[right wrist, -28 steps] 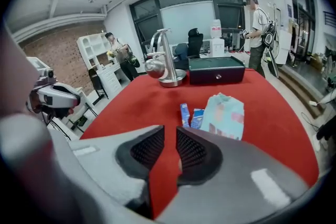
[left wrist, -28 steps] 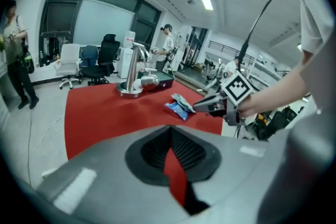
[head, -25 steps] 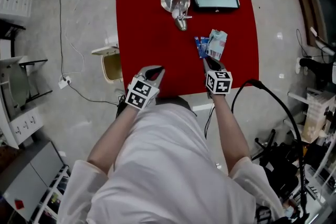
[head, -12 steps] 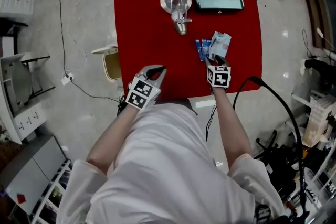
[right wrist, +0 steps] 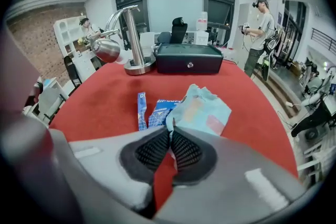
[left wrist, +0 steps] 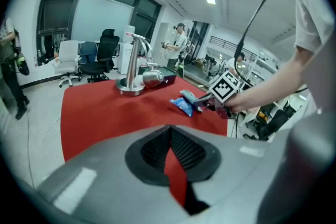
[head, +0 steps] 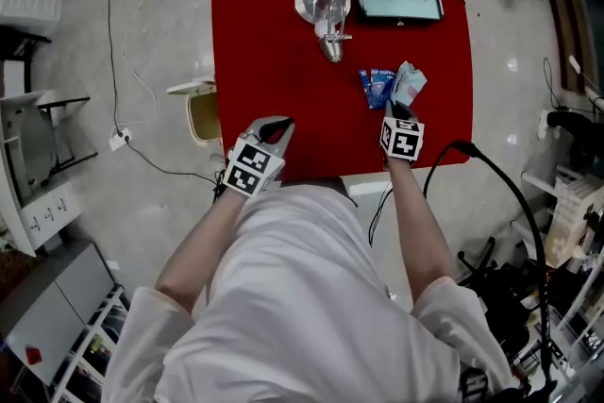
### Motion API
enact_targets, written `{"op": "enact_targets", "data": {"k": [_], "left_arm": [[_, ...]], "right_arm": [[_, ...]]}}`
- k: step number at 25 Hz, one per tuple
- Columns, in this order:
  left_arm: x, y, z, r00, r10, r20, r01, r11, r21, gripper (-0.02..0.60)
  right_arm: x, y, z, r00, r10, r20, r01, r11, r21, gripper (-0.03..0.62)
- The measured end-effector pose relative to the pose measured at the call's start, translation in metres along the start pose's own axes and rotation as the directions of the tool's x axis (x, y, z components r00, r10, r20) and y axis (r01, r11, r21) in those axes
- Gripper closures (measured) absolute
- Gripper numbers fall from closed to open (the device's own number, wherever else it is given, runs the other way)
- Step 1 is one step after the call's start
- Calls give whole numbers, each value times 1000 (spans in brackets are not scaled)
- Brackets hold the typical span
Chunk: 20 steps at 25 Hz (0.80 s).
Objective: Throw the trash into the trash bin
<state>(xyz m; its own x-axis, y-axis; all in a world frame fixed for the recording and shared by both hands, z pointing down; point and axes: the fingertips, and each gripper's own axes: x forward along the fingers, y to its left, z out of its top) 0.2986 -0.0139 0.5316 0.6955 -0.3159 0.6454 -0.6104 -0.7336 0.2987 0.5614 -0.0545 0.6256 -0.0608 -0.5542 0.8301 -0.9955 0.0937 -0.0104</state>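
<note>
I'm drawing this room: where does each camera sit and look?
Head view: on the person's head, looking steeply down at the red table; arms, left tool and right tool show.
Left gripper view: on the left tool, facing across the table at the right tool; shut jaws show.
Right gripper view: on the right tool, facing the wrapper its jaws just closed on.
All share the blue packet.
</note>
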Motion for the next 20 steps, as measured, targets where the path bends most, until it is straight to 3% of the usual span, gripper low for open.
{"op": "enact_targets", "data": {"k": [9,20], "left_arm": [[-31,2,-7,997,34,69,-35,999,10,577],[-81,22,-32,987,108,116,-104,994,-38,577]], "right_arm": [[-41,23,21,990,-51,130,59,997,-58,588],[-53,108,34,984,62,169,-36,988,-152,588]]}}
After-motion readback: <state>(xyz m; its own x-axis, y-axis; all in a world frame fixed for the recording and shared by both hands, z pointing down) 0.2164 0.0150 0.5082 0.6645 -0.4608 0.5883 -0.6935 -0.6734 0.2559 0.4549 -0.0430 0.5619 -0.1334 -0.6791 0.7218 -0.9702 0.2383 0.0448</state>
